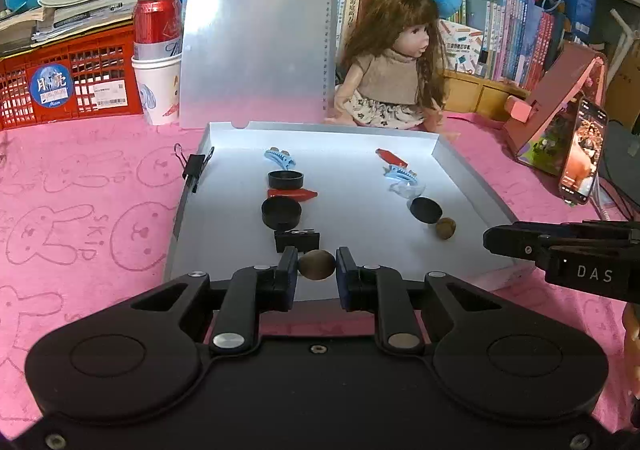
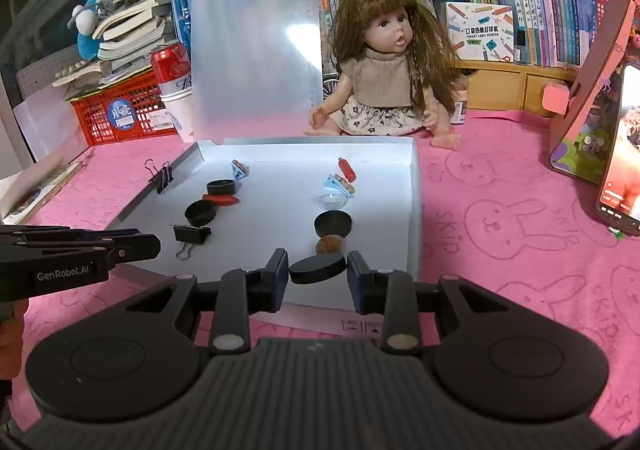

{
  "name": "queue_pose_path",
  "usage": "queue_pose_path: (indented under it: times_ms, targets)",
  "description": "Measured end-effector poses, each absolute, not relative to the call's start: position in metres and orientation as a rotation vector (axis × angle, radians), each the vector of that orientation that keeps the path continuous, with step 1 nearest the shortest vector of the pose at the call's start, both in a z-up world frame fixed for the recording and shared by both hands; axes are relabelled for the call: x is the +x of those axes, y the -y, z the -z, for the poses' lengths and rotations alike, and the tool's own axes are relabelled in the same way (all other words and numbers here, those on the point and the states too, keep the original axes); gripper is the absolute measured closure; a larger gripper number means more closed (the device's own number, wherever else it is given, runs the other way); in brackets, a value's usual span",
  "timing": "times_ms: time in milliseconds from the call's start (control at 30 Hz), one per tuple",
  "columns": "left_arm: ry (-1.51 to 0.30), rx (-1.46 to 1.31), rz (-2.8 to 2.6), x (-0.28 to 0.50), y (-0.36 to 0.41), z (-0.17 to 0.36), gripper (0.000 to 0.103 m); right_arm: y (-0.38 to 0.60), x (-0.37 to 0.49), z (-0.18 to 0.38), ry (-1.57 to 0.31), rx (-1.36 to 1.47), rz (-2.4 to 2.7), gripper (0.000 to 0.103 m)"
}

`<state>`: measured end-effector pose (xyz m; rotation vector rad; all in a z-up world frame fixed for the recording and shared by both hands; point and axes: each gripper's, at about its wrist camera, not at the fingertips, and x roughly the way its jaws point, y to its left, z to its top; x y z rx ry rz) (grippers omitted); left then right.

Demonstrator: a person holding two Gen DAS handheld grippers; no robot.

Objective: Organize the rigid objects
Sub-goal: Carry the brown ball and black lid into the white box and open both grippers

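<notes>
I carry a brown oval nut [image 1: 316,265] pinched in the left claw [image 1: 317,266], a black round lid [image 2: 317,268] in the right claw [image 2: 318,269] (both over the shallow white tray's [image 1: 472,186] near edge); next, set each down in its column.

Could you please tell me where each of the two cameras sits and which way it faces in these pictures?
Left wrist: sits on the left tool, looking forward and down over the white tray; its fingers pinch a brown nut, with the right tool at the right edge.
Right wrist: sits on the right tool, facing the same tray; it grips a black cap, with the left tool at left.
Shared: tray, doll, clipboard, red can.
</notes>
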<state>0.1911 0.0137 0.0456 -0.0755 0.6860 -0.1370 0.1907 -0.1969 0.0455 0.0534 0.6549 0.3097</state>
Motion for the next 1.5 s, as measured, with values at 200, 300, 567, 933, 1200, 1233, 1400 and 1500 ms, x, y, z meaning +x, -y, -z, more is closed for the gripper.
queue_pose_path:
  times_ms: [200, 300, 567, 933, 1200, 1233, 1400, 1500]
  targets:
    - [-0.695, -0.071, 0.133, 0.198, -0.013, -0.042, 0.084, 0.194, 0.197, -0.041, -0.660, 0.043, -0.304, 0.066]
    - [-0.697, -0.073, 0.133, 0.201, -0.013, -0.041, 0.084, 0.193, 0.199, -0.040, -0.665, 0.043, -0.306, 0.066]
    - [-0.700, -0.081, 0.133, 0.205, -0.013, -0.041, 0.084, 0.195, 0.203, -0.037, -0.670, 0.049, -0.304, 0.066]
    - [-0.719, -0.094, 0.144, 0.208, -0.013, -0.038, 0.084, 0.194, 0.206, -0.036, -0.677, 0.048, -0.310, 0.066]
    - [-0.741, -0.103, 0.144, 0.212, -0.013, -0.034, 0.084, 0.189, 0.207, -0.032, -0.690, 0.023, -0.314, 0.066]
    - [-0.745, -0.104, 0.145, 0.213, -0.013, -0.033, 0.084, 0.188, 0.208, -0.032, -0.693, 0.023, -0.313, 0.066]
    - [-0.759, -0.109, 0.145, 0.218, -0.015, -0.032, 0.084, 0.186, 0.212, -0.030, -0.710, 0.013, -0.309, 0.066]
    - [-0.772, -0.116, 0.140, 0.222, -0.016, -0.029, 0.084, 0.185, 0.215, -0.028, -0.723, 0.008, -0.304, 0.066]
